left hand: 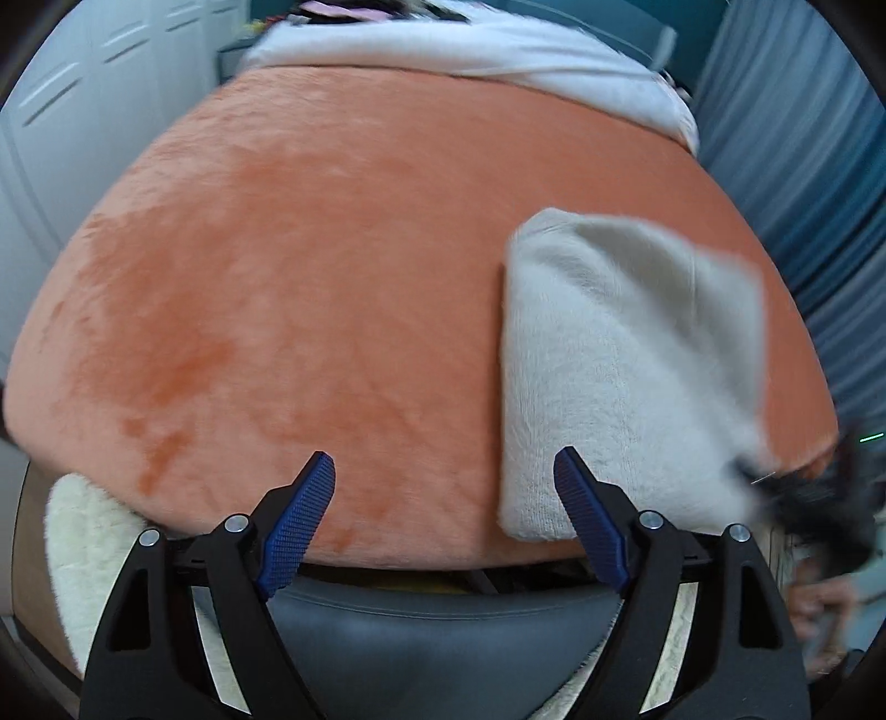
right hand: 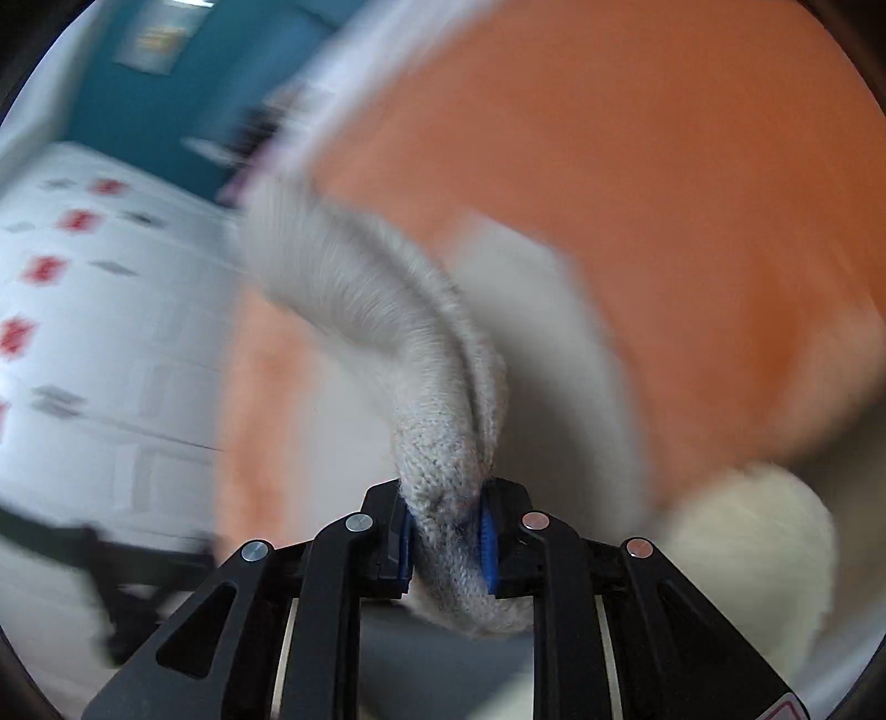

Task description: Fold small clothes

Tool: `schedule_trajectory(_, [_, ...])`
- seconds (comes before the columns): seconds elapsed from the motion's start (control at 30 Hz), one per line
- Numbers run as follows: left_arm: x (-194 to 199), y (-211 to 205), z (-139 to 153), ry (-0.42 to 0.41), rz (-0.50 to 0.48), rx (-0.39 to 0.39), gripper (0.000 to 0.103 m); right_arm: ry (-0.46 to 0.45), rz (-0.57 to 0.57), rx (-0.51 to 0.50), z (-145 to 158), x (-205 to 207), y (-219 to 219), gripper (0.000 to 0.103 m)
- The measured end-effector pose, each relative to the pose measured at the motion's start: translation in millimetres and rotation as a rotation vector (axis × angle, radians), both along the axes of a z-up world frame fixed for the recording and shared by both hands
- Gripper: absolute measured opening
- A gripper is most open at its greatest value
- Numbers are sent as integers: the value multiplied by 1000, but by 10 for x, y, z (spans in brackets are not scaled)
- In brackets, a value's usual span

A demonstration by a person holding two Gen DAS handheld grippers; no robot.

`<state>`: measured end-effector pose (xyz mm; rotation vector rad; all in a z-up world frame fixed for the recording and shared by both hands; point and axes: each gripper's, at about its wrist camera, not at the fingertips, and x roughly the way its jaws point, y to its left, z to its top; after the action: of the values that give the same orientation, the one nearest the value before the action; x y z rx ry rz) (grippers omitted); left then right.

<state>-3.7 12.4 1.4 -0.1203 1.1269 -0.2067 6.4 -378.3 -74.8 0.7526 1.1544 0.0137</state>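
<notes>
A pale grey knitted garment [left hand: 620, 360] lies on the right side of an orange plush blanket [left hand: 332, 277]. Its near right corner runs into my blurred right gripper [left hand: 775, 479] at the view's edge. In the right wrist view that gripper [right hand: 446, 518] is shut on a bunched fold of the garment [right hand: 432, 399], which arcs up and away from the blue pads; the picture is motion-blurred. My left gripper [left hand: 443, 454] stands open over the blanket's near edge, left of the garment, with nothing between its fingers.
A white cloth [left hand: 470, 50] lies across the blanket's far end. Cream fleece [left hand: 77, 554] sticks out at the near left, and a grey seat [left hand: 443, 637] sits below the gripper. White cabinets [left hand: 83, 111] stand left, a blue curtain [left hand: 803, 166] right.
</notes>
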Motion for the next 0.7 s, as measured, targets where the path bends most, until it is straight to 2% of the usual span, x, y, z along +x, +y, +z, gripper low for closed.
schedule_trajectory(0.03, [23, -166, -50, 10, -40, -6, 79, 108, -13, -29, -408, -81, -106, 15])
schedule_trajectory(0.07, [39, -327, -85, 13, -70, -2, 79, 87, -37, 4, -510, -154, -159, 19])
schedule_trajectory(0.1, [49, -473, -109, 10, -95, -1, 79, 32, -55, 29, -417, -225, -198, 23])
schedule_trajectory(0.13, [55, -596, -130, 8, -112, 4, 79, 17, -68, 36, -307, -248, -207, 29])
schedule_trajectory(0.17, [64, -687, -152, 11, -124, 11, 79, -7, -78, 19, -142, -256, -199, 29])
schedule_trajectory(0.23, [78, -879, -208, 12, -156, 19, 79, -55, -63, -78, 129, -226, -143, 29])
schedule_trajectory(0.3, [108, -992, -313, 18, -165, 73, 79, -90, -27, -223, 389, -100, -41, 30])
schedule_trajectory(0.33, [127, -1032, -390, 30, -161, 107, 79, -99, -13, -263, 454, -21, -18, 38])
schedule_trajectory(0.37, [146, -1045, -470, 46, -146, 137, 80, -104, -4, -278, 464, 67, -24, 53])
schedule_trajectory(0.4, [160, -1024, -550, 67, -132, 137, 81, -103, 6, -274, 410, 185, -61, 60])
schedule_trajectory(0.43, [181, -1008, -603, 82, -119, 131, 81, -93, 16, -271, 307, 322, -102, 61])
schedule_trajectory(0.47, [189, -967, -640, 95, -103, 123, 82, -53, 21, -294, 181, 471, -87, 33])
schedule_trajectory(0.5, [186, -931, -655, 100, -94, 113, 82, -6, 44, -310, 59, 638, -40, 15])
schedule_trajectory(0.53, [182, -917, -645, 94, -92, 118, 82, 9, 64, -297, 17, 686, -23, 13])
schedule_trajectory(0.67, [116, -941, -577, 36, -96, 198, 83, -225, 111, -324, 663, 676, 255, 11])
schedule_trajectory(0.7, [123, -941, -573, 33, -95, 201, 83, -251, 116, -345, 729, 682, 269, 11])
